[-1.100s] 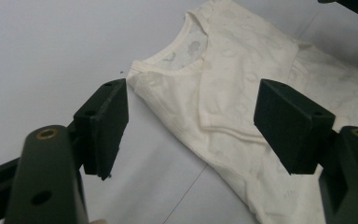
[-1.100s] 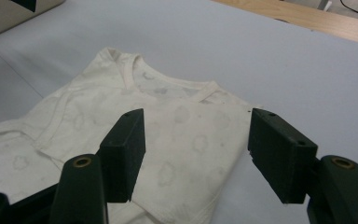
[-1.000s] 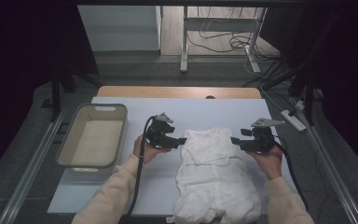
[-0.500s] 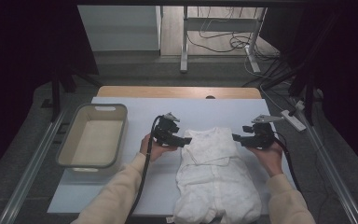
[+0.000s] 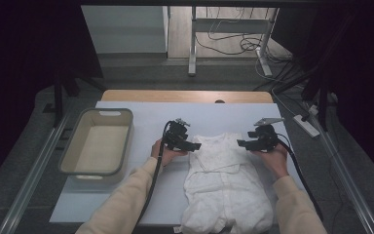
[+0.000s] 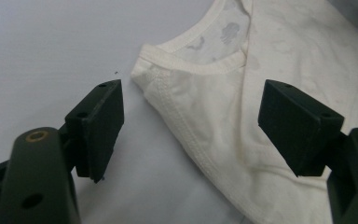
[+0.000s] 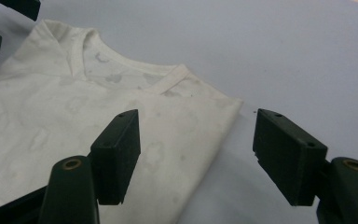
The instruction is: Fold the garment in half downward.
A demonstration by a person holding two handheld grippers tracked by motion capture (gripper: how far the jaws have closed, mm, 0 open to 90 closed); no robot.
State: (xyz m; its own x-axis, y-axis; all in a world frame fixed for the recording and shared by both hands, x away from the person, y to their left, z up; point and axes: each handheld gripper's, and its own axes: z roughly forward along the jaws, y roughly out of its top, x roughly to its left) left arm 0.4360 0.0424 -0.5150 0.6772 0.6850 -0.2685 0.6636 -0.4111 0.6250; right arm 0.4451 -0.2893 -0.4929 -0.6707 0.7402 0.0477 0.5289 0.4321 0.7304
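a white garment (image 5: 226, 187) lies flat on the table (image 5: 141, 195), its neck end toward the far side and its lower end hanging at the near edge. the left gripper (image 5: 195, 146) sits at the garment's left shoulder corner, the right gripper (image 5: 241, 143) at its right shoulder corner, each held by a hand in a cream sleeve (image 5: 121, 204). in the left gripper view the jaws stand wide apart, with the shoulder seam and neckline (image 6: 193, 58) between them and nothing pinched; one jaw is over bare table, the other over cloth. in the right gripper view the jaws are likewise apart and have just been opening, straddling the garment's corner (image 7: 230, 105) without touching it. a beige bin (image 5: 97, 144) stands on the table well to the left of the garment
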